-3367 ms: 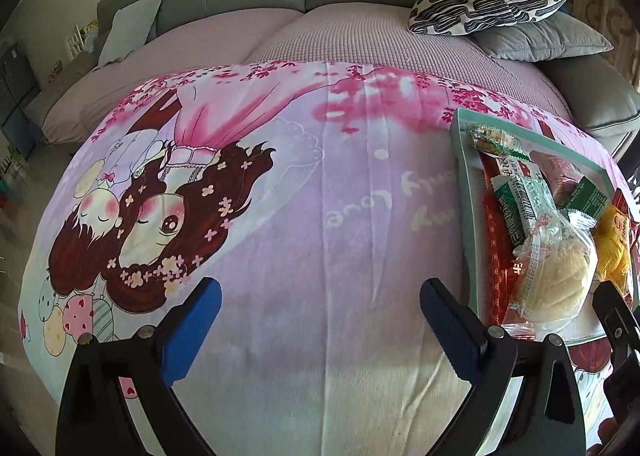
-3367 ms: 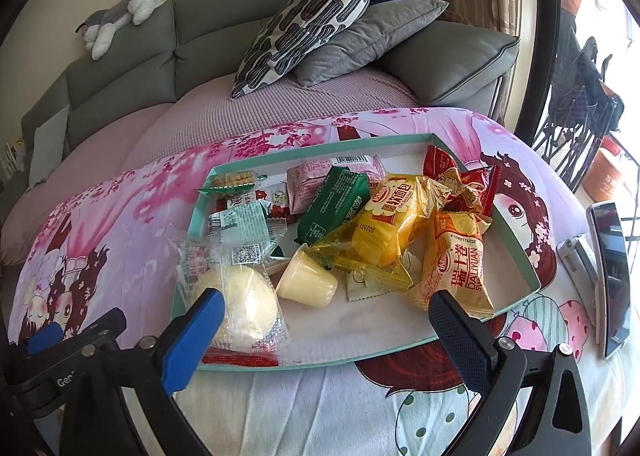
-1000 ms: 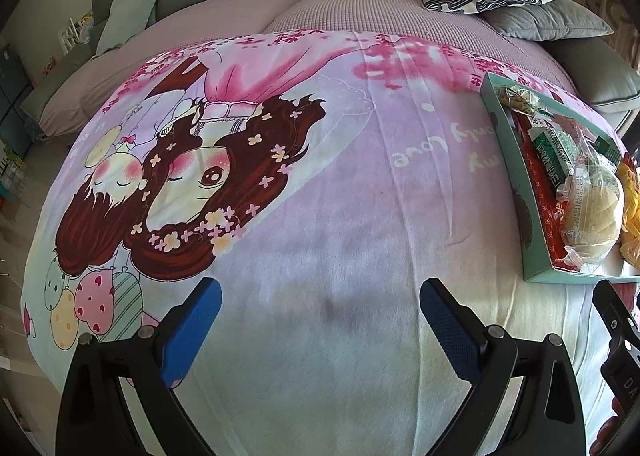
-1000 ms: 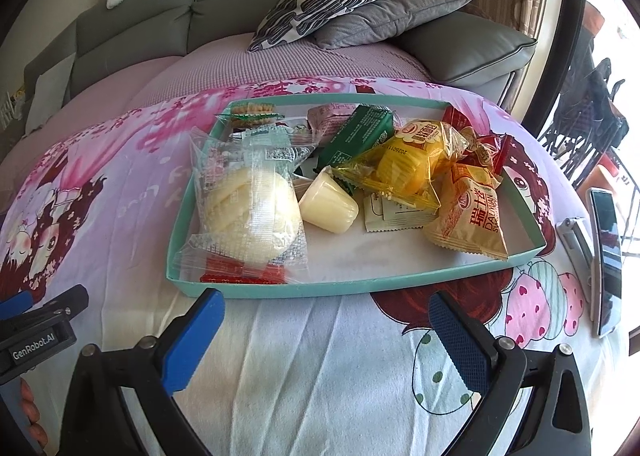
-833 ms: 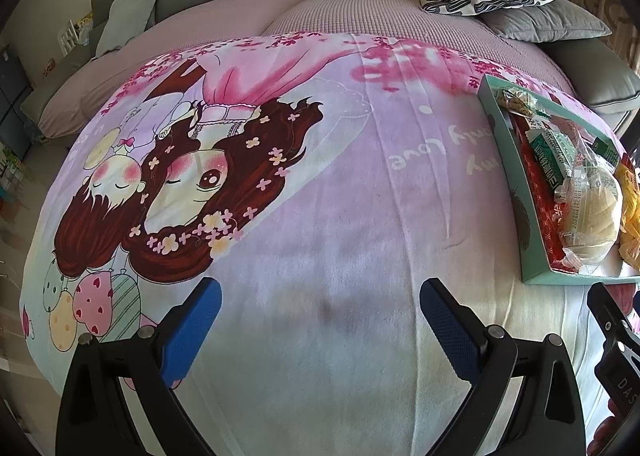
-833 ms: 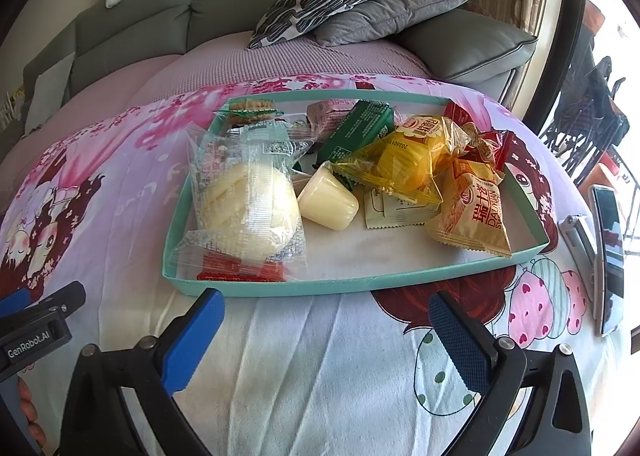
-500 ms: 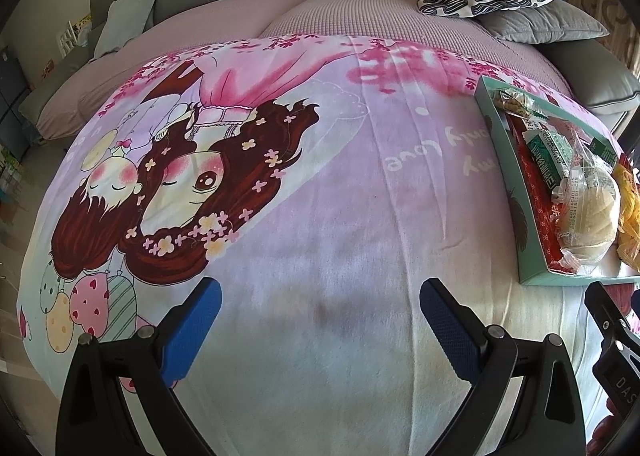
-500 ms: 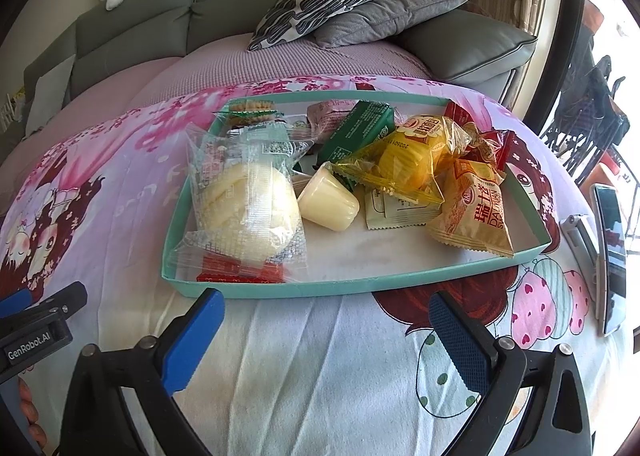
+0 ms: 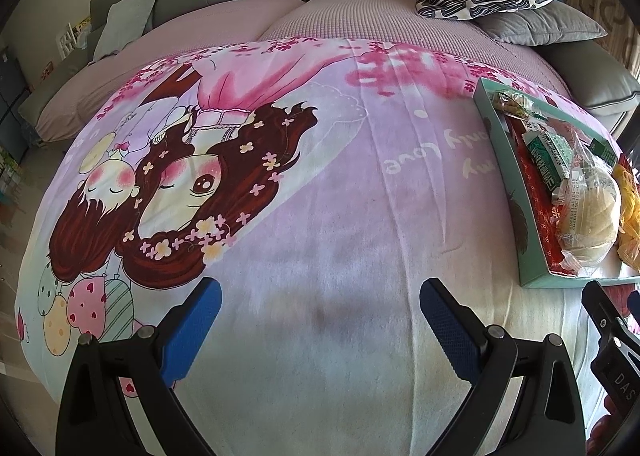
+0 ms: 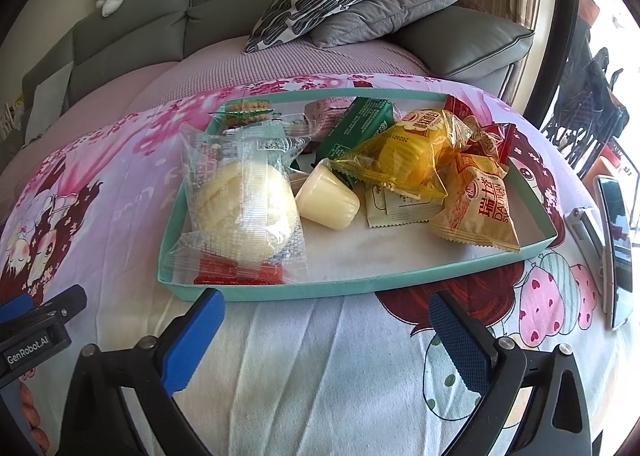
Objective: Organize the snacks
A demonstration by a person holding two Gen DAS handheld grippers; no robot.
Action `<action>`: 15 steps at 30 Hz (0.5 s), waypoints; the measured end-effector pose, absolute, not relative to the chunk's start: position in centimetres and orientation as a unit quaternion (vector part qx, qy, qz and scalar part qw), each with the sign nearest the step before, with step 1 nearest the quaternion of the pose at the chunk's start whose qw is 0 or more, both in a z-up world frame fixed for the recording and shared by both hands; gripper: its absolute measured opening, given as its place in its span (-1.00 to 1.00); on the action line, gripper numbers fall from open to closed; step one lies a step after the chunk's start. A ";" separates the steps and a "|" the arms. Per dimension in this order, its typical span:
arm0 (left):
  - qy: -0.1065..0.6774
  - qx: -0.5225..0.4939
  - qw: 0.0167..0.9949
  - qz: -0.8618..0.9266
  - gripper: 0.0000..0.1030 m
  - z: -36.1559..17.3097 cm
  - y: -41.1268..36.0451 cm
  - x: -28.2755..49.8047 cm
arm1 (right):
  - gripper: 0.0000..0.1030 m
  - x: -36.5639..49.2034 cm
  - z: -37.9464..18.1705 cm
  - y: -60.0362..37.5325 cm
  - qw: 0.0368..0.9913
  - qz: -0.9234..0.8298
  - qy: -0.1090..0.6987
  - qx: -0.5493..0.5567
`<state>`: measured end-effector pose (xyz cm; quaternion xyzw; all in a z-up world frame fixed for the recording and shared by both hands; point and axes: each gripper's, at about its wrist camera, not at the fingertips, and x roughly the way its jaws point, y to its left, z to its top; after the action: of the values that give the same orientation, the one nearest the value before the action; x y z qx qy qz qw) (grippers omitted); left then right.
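Snacks in crinkly plastic wrappers [image 10: 404, 154] are piled in the shallow teal cardboard tray [image 10: 280, 290] on the cartoon-printed pink blanket [image 9: 320, 216], just ahead of the right gripper [image 10: 326, 326], released and empty. The left gripper [image 9: 320, 320], likewise spread, is farther off, the tray lying to its right.

"genrobot.ai" on left gripper [image 10: 36, 340]; "only love" on blanket [image 9: 320, 216].

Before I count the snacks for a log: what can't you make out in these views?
- Red packet, right wrist view: mostly under the clear bun bag.
- Tray, left wrist view: right part cut off by the frame edge.
- Beige sachets: print too small.
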<state>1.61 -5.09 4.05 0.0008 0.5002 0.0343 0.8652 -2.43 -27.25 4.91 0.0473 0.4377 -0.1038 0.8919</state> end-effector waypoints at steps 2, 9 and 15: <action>0.498 0.001 0.867 0.033 0.93 4.1 -5.2 1.6 | 1.00 -2.4 4.8 -27.3 0.892 -0.104 0.437 0.049; 0.494 0.003 0.869 0.028 0.93 3.9 -5.4 1.7 | 1.00 -2.4 4.6 -27.4 0.893 -0.104 0.435 0.051; 0.494 0.004 0.869 0.022 0.93 3.7 -5.5 1.7 | 1.00 -2.4 4.5 -27.5 0.894 -0.105 0.433 0.050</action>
<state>1.75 -5.51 3.71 0.0036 0.4939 0.0218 0.8692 -2.37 -27.53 4.54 0.0496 0.4333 -0.1046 0.8938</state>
